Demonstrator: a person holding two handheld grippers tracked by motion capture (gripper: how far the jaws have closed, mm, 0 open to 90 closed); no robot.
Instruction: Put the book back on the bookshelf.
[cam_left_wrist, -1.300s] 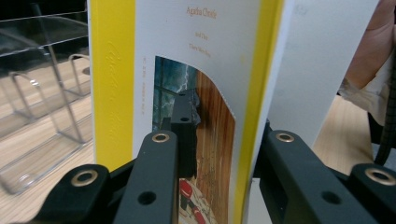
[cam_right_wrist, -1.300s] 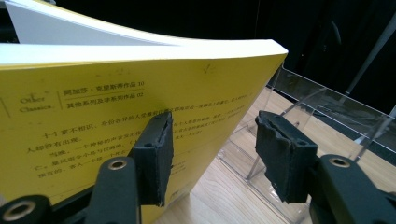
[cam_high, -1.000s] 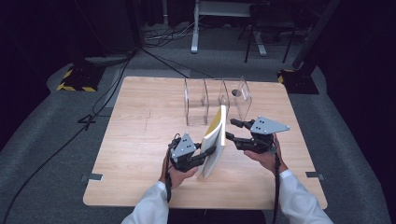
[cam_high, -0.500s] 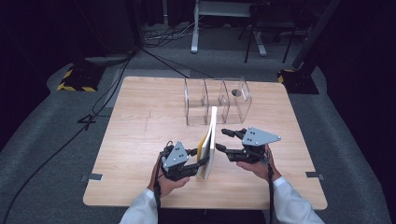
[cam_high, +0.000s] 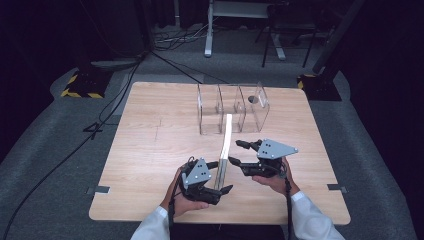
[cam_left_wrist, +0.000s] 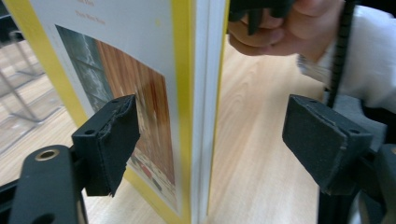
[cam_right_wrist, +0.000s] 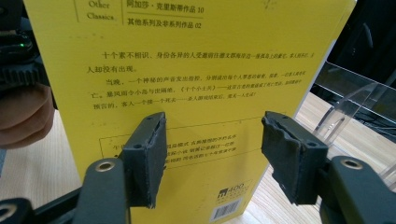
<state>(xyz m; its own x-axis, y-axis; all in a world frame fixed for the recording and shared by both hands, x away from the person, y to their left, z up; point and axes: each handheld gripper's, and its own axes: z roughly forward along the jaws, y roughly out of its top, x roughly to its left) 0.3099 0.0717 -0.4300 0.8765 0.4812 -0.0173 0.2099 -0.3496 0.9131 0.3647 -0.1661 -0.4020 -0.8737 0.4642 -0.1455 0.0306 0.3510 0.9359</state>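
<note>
A thin yellow-covered book (cam_high: 226, 145) stands on its lower edge on the wooden table (cam_high: 150, 145), edge-on to the high view. My left gripper (cam_high: 221, 177) straddles its near end. In the left gripper view the book (cam_left_wrist: 159, 93) rises between the pads (cam_left_wrist: 322, 140), which stand apart from it; these jaws have just been opening. My right gripper (cam_high: 236, 152) is at the book's right side. Its jaws have also just been opening and face the flat back cover (cam_right_wrist: 196, 70), with nothing between the right gripper's (cam_right_wrist: 212, 154) pads.
A clear acrylic divider rack (cam_high: 232, 107) stands behind the book at the table's back middle, and shows as a clear rack (cam_right_wrist: 355, 102) past the cover. Bare wood lies left of the hands. Cables and yellow-black bases sit on the floor beyond.
The book has gone from tilted to upright. Both hands came toward the near edge. The left jaws have spread off the book.
</note>
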